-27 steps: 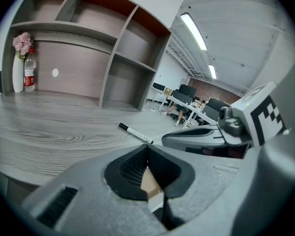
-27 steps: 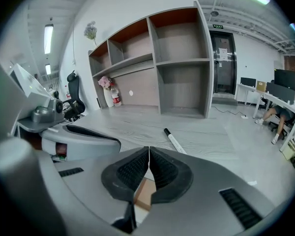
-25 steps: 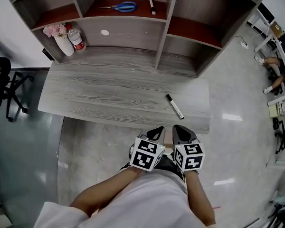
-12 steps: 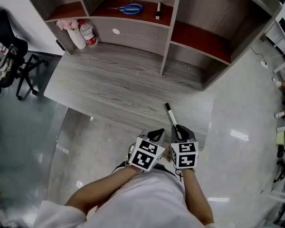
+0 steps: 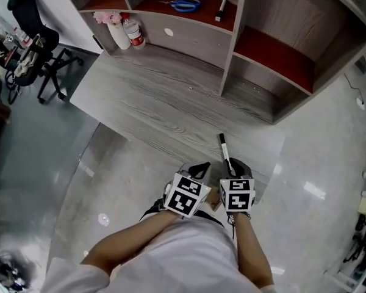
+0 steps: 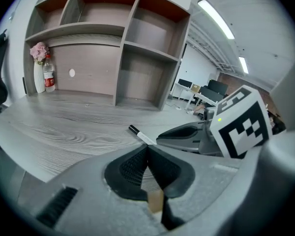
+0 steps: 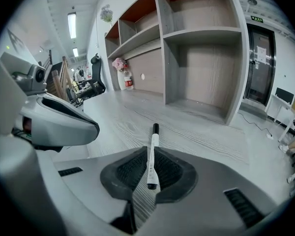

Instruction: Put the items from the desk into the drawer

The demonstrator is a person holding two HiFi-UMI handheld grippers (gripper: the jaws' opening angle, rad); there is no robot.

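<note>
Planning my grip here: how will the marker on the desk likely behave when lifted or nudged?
The marker looks stiff and light, a thin straight barrel, so the right gripper, shut on its near end, should lift it easily. Held so far back, it may pivot. Its round body would probably roll on the desk.

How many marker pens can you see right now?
2. One marker lies near the desk's front edge, gripped by the right tongs; the second marker lies on the shelf beside the scissors. Others may be hidden.
</note>
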